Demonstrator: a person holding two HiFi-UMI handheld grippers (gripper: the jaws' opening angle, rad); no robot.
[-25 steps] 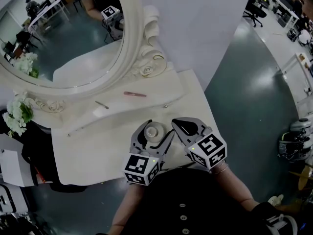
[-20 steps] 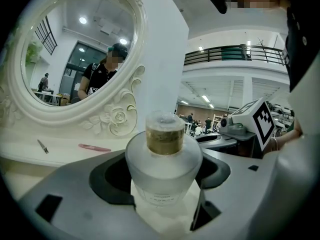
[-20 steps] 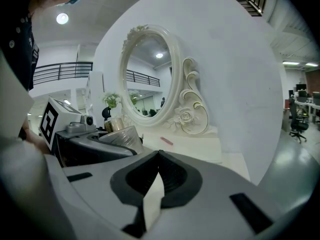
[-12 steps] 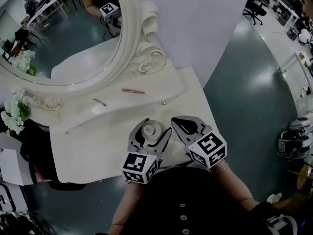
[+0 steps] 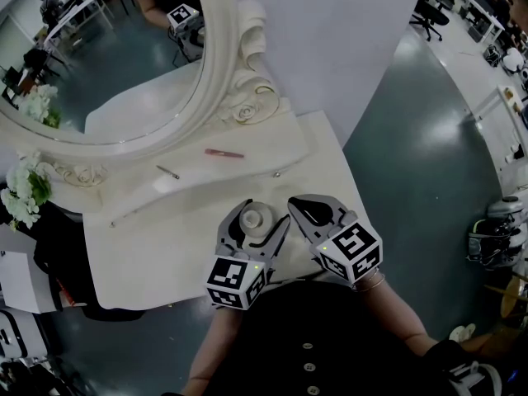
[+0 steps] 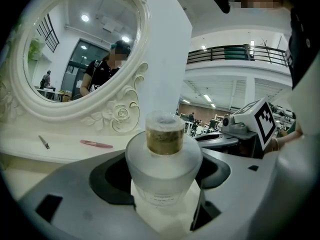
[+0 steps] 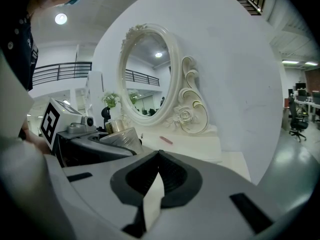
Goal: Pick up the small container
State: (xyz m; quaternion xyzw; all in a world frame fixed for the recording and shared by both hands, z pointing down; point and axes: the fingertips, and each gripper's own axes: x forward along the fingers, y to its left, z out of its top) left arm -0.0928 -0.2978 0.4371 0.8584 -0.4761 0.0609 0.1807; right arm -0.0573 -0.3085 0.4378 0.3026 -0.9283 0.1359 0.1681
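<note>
White dressing table (image 5: 148,254) carried an oval mirror (image 5: 124,73). Left gripper (image 5: 264,214) was part-closed, jaws pressed on both sides of the small container (image 6: 163,159) near the table's front edge. Right gripper (image 7: 159,156) sat just beside it, jaws fully together, empty.

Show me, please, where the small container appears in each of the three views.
Head view: small container lower centre, between the left gripper's jaws.
Left gripper view: container dead centre, between the jaws.
Right gripper view: container left of centre, behind the left gripper's jaw.
Shared landmark: the oval mirror.
</note>
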